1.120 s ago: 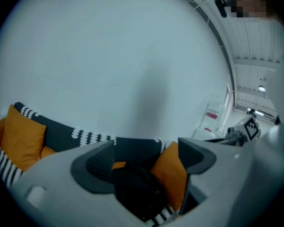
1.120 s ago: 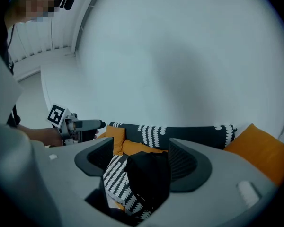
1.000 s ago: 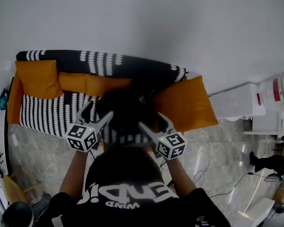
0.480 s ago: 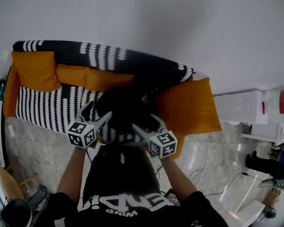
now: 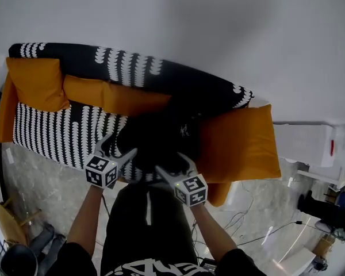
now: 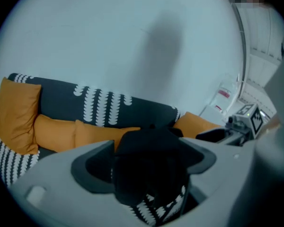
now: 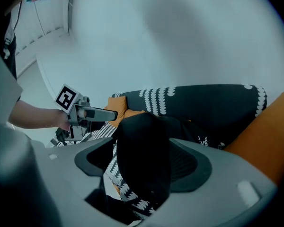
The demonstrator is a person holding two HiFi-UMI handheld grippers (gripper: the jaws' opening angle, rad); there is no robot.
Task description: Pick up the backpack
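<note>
Sofa (image 5: 132, 68), black with white pattern, ran across upper left of head view; orange cushion (image 5: 34, 85) at its far left end.

Left gripper (image 5: 119, 146), left of centre: over the last second it had closed in on the near edge of the seat. Jaws stood spread, and its own view showed dark backpack fabric filling the gap between them. No squeeze evident.

Backpack (image 5: 155, 137), black, sat centre frame on the sofa seat, leaning toward the backrest. It had not lifted or shifted.

Right gripper (image 5: 171, 163), just right of centre: it had also advanced and drawn inward toward the left one. Jaws were apart, a dark fold or strap of the backpack between them.

Large orange cushion (image 5: 238, 142) lay at right, touching the backpack.

Judgement: approach finished, both grippers straddled the backpack. Closing and lifting remained.
</note>
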